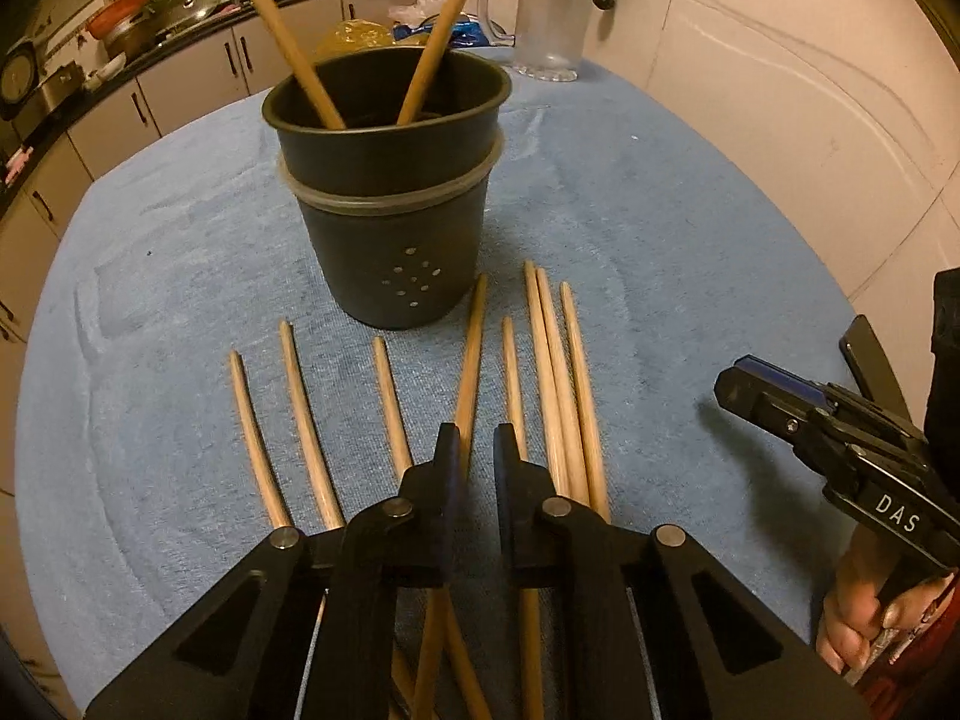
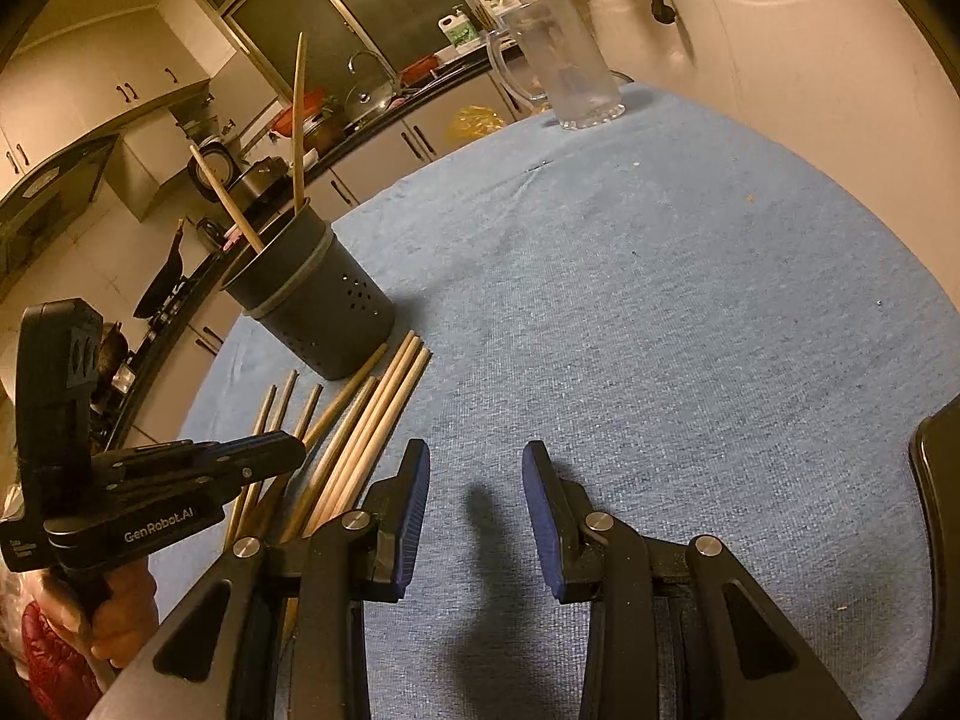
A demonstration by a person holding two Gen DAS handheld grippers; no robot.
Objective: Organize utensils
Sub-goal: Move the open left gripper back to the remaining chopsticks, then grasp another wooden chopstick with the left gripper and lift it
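Here, chopstick (image 1: 470,354) between left hand-held gripper (image 1: 477,444) pads.

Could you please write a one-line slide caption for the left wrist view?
Left gripper closes around one chopstick among those lying on the blue cloth before the dark holder.

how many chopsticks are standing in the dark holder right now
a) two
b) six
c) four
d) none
a: two chopsticks lean out of the dark holder, crossing toward opposite sides of its rim, while the rest lie flat on the blue cloth in front of it.
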